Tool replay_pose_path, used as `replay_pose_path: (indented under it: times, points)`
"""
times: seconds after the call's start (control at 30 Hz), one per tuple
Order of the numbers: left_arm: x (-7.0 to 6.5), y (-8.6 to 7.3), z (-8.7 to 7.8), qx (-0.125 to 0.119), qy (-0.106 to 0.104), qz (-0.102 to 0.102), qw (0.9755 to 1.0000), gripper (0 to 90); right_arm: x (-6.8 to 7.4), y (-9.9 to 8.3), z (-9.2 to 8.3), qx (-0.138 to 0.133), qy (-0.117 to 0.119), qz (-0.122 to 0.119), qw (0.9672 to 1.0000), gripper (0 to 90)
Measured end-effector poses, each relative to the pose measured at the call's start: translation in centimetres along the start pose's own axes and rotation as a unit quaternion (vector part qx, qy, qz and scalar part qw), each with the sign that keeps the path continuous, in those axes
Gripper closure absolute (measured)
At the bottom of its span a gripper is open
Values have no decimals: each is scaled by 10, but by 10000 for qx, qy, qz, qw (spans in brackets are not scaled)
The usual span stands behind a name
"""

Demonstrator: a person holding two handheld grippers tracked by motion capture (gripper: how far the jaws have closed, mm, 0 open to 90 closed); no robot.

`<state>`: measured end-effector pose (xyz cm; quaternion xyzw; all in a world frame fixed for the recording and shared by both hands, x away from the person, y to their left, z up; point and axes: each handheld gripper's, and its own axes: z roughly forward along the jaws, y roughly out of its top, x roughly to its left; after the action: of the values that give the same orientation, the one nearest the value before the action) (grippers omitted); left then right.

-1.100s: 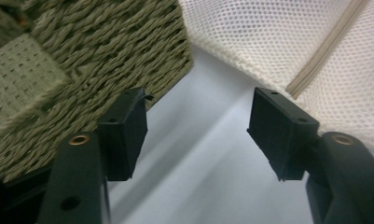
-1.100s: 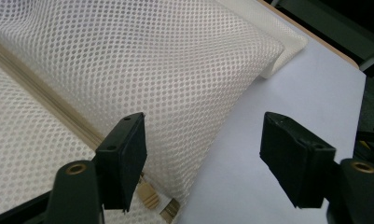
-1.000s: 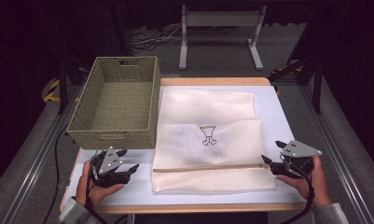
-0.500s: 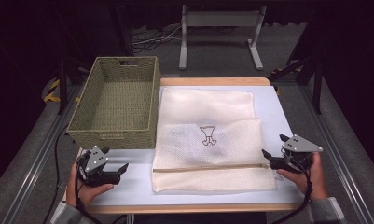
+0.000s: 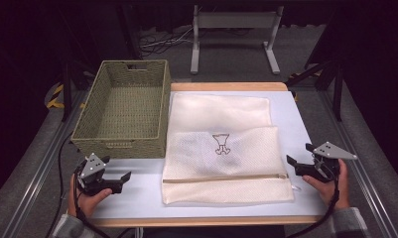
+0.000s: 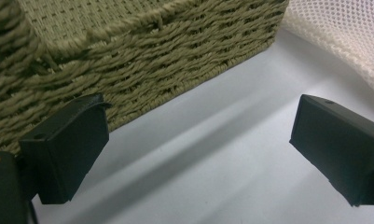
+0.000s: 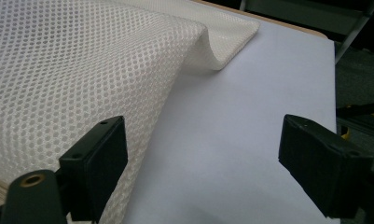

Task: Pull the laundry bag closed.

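The left gripper [image 5: 118, 177] sits low over the near left part of the white tabletop [image 5: 142, 173], just in front of the woven olive-green rectangular basket [image 5: 122, 106]. Its jaws have just been opening and now stand wide apart, with nothing between them. In the left gripper view the gripper [image 6: 198, 149] frames bare table surface; the basket's near wall [image 6: 142, 60] rises close behind the left-hand jaw without touching it, and a corner of mesh [image 6: 343, 42] shows at the far right edge.

The right gripper [image 5: 297, 161] is at the near right of the table, just beside the right edge of the cream-white mesh laundry bag [image 5: 226, 153]. Its jaws have also just been opening and stand wide, empty. In the right gripper view the gripper [image 7: 203, 163] spans plain tabletop, with one jaw lying just above or against the edge of the mesh bag [image 7: 72, 84]; whether it touches the fabric cannot be told. The other jaw is over bare table, well clear of the bag.

The bag lies flat in the middle of the table, right of the basket, its zipper [image 5: 226, 177] running left to right along the near side and a small dark printed figure [image 5: 220, 144] near its centre. A second cream layer [image 5: 219, 106] extends beyond it toward the far edge. A hand [image 5: 85, 201] holds the left gripper, another hand [image 5: 330, 186] the right.
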<state>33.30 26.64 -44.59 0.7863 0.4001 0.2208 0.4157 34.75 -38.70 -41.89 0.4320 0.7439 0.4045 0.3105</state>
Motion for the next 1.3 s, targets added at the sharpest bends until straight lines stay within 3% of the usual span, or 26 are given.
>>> replay_pose_path:
  times: [0.27, 0.97, 1.3]
  points:
    - [0, -1, 1, -26, -130, -23, 9999, 46, 3, -2, 3, 140, -165, -132, 9997, 158]
    - [1, 0, 4, -11, -92, -67, 9999, 43, 8, -2, 6, 169, -156, -196, 9995, 156]
    - [-1, 2, 7, 16, -20, 7, 10000, 37, 8, -4, 6, 165, -151, -180, 9996, 153]
